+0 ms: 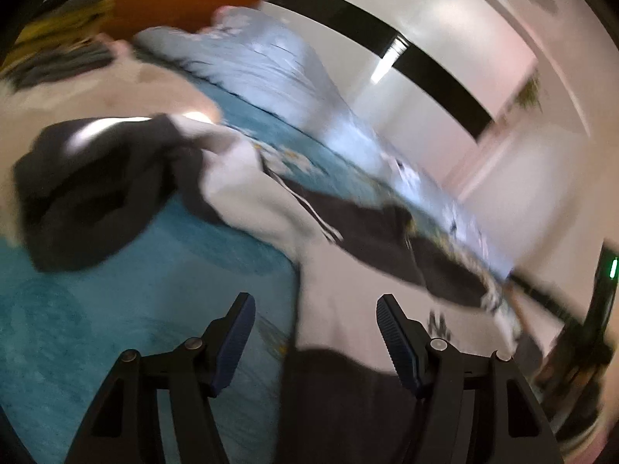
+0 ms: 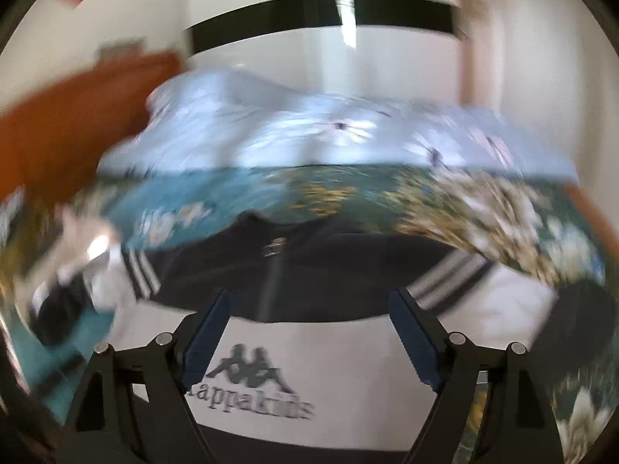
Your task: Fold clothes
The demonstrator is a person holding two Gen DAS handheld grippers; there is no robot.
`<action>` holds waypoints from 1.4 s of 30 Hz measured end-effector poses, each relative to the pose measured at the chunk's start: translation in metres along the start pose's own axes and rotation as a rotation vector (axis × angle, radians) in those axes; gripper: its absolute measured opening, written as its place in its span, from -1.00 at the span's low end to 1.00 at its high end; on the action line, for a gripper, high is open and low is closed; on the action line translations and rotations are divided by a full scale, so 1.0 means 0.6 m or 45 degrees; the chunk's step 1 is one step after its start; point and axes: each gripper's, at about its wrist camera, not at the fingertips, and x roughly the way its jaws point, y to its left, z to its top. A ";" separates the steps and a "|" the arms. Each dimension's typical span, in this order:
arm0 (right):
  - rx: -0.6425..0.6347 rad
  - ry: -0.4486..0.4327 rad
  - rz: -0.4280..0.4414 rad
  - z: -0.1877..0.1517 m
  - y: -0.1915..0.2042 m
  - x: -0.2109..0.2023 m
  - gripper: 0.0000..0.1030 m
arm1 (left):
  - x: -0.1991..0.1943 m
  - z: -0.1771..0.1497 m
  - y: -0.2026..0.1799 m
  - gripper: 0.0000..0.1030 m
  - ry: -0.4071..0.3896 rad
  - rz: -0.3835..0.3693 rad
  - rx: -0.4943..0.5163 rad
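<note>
A black and white sweatshirt [image 2: 309,328] with striped shoulders and a dark printed logo lies spread on a teal floral bedspread [image 2: 216,193]. My right gripper [image 2: 307,309] hangs open just above its white chest panel, nothing between the fingers. In the left wrist view the same sweatshirt [image 1: 348,270] stretches away to the right, one black sleeve [image 1: 93,193] bunched at the left. My left gripper [image 1: 315,317] is open over the garment's white part and holds nothing. Both views are blurred.
A crumpled pale blue blanket [image 2: 309,131] lies along the far side of the bed. An orange headboard [image 2: 69,123] stands at the left. Other dark and yellow clothes [image 1: 62,38] are piled at the far left. White walls with a black band [image 2: 321,15] lie behind.
</note>
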 end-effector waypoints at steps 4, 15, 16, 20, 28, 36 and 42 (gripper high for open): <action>-0.234 -0.074 -0.042 -0.030 0.098 0.023 0.65 | -0.012 0.038 0.045 0.34 -0.061 0.030 -0.150; -0.001 -0.063 0.079 -0.038 0.066 0.094 0.65 | -0.053 0.070 0.092 0.34 -0.048 0.560 0.067; 0.074 -0.043 0.137 -0.040 0.046 0.102 0.65 | -0.051 0.066 0.092 0.34 -0.027 0.594 0.096; 0.276 0.012 0.357 -0.057 -0.004 0.120 0.65 | -0.058 0.051 0.083 0.34 -0.025 0.637 0.179; 0.421 0.239 0.456 -0.082 -0.017 0.166 0.65 | -0.035 0.058 0.124 0.34 0.048 0.706 0.094; 0.376 0.242 0.455 -0.086 -0.003 0.163 0.65 | -0.021 0.069 0.129 -0.47 0.006 0.795 0.127; 0.397 0.243 0.469 -0.086 -0.007 0.164 0.65 | -0.069 0.108 0.114 -0.55 0.020 0.691 0.032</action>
